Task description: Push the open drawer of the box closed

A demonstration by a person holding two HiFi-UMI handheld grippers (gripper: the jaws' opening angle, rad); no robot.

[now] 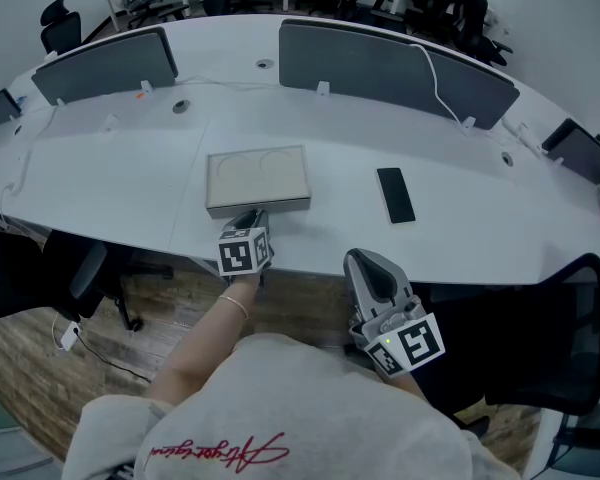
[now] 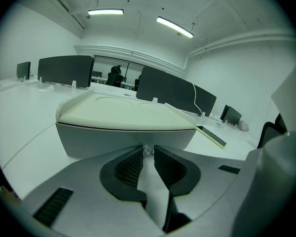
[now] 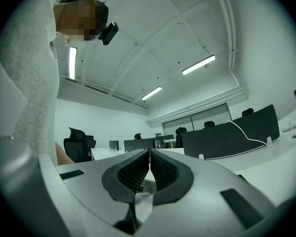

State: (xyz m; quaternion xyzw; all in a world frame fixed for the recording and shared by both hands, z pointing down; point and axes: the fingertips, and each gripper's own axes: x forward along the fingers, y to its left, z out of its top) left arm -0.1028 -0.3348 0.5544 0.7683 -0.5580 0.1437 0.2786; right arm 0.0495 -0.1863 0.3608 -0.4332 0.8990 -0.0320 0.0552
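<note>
The box [image 1: 258, 178] has a beige lid and a grey front and lies near the table's front edge; in the left gripper view the box [image 2: 123, 115] fills the middle. Its drawer front looks flush with the body, with no gap showing. My left gripper [image 1: 250, 214] is right up against that front. In its own view the left gripper [image 2: 148, 149] has its jaws nearly together on a small shiny knob [image 2: 147, 152] on the drawer front. My right gripper [image 1: 365, 260] hangs off the table edge near the person's body; in its own view the right gripper [image 3: 149, 152] is shut and holds nothing.
A black phone [image 1: 395, 195] lies right of the box. Grey divider panels [image 1: 380, 68] stand along the far side of the white table [image 1: 130, 183], with a white cable over one. Office chairs [image 1: 80, 278] stand below the front edge.
</note>
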